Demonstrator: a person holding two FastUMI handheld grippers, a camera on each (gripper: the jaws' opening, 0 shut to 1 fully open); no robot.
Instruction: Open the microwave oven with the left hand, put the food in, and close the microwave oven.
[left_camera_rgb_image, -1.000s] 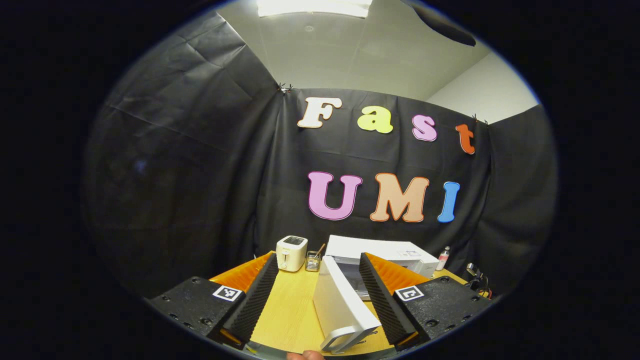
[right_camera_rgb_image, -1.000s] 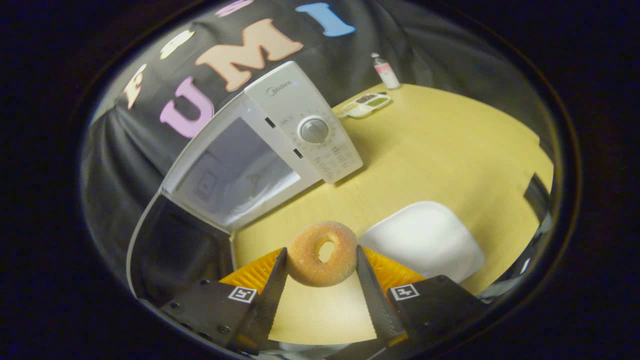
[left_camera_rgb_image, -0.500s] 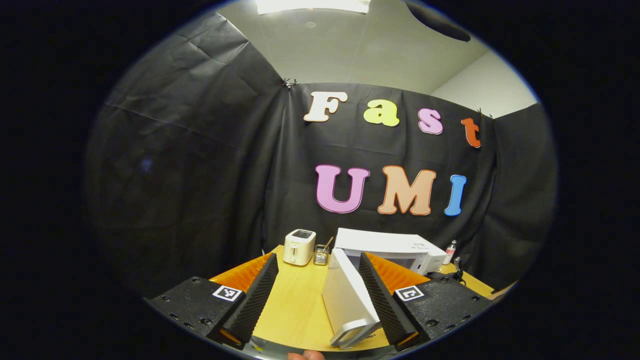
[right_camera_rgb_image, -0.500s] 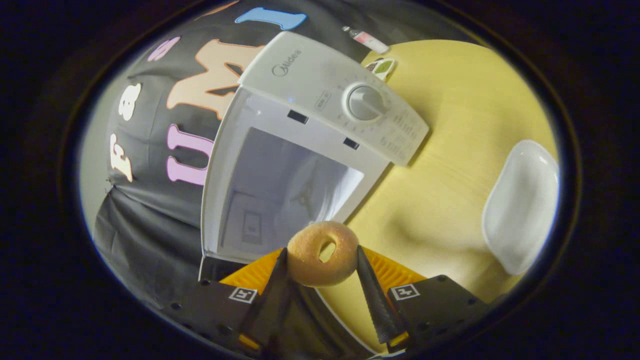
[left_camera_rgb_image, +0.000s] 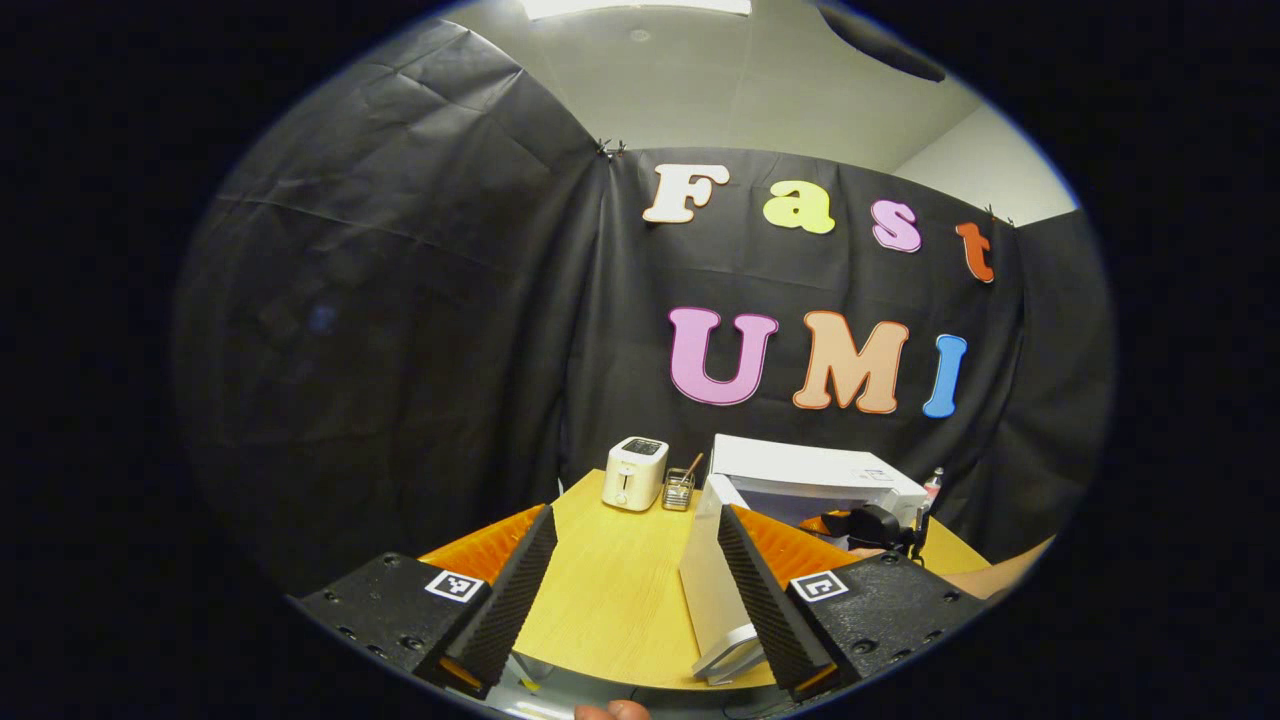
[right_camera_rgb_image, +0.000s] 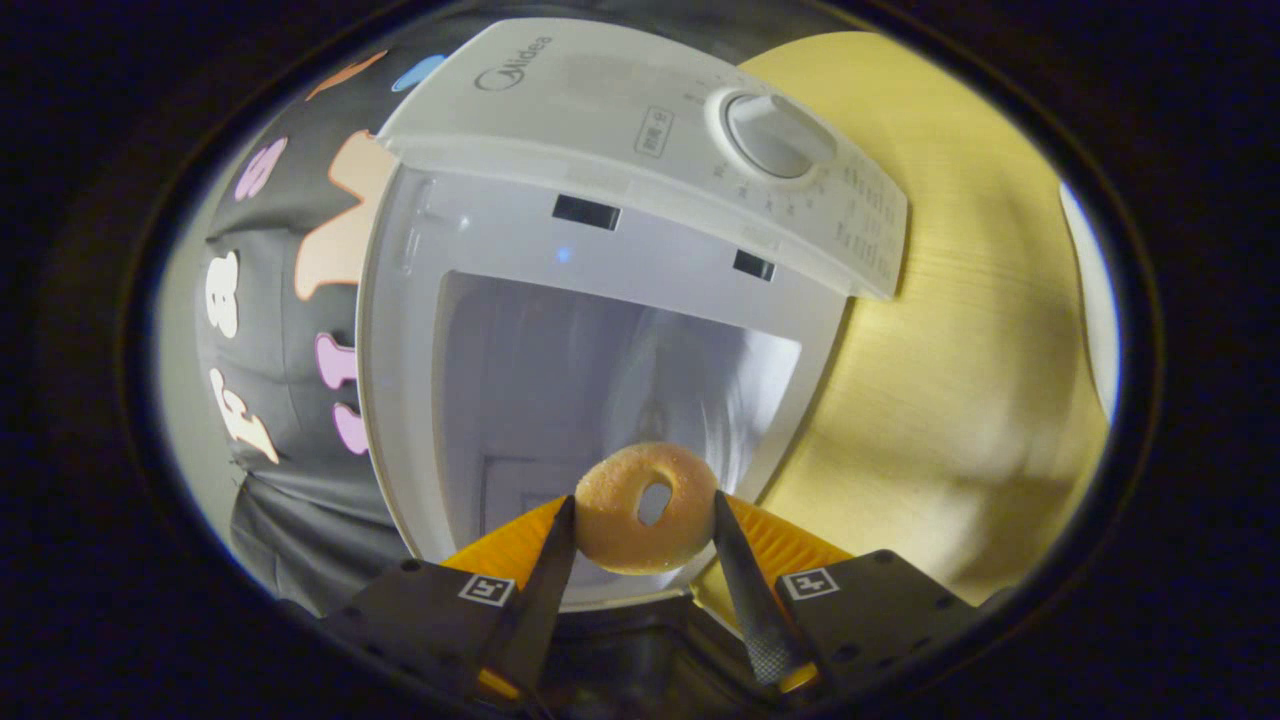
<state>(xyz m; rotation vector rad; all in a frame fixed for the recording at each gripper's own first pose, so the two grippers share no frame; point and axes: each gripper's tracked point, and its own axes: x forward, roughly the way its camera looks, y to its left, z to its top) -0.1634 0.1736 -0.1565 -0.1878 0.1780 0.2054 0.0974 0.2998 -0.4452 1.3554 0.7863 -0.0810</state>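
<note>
In the left gripper view, my left gripper (left_camera_rgb_image: 632, 585) hangs over the near edge of the tabletop (left_camera_rgb_image: 610, 590) with its fingers (left_camera_rgb_image: 505, 600) spread apart and nothing between them. The microwave (left_camera_rgb_image: 815, 480) stands at the far right of the tabletop, and its door (left_camera_rgb_image: 712, 590) is swung out toward me, edge-on, just beside my right-hand finger; whether they touch I cannot tell. Left of the microwave stand a toaster (left_camera_rgb_image: 635, 473) and a small wire holder (left_camera_rgb_image: 679, 489). A small bottle (left_camera_rgb_image: 932, 487) stands at the microwave's far right corner. My right gripper (left_camera_rgb_image: 875, 525) shows at the microwave's open front.

In the right gripper view, my right gripper (right_camera_rgb_image: 645, 570) is clamped on the doughnut (right_camera_rgb_image: 645, 508), one finger (right_camera_rgb_image: 535, 610) on each side. The doughnut stands on edge, its hole facing my camera. It sits right before the open mouth of the microwave (right_camera_rgb_image: 600, 300), whose cavity (right_camera_rgb_image: 600, 390) lies straight ahead. The view is rolled, so the control panel with its knob (right_camera_rgb_image: 775, 135) runs along the top. A white plate (right_camera_rgb_image: 1090, 290) lies on the tabletop (right_camera_rgb_image: 960, 400) at the far right edge.
</note>
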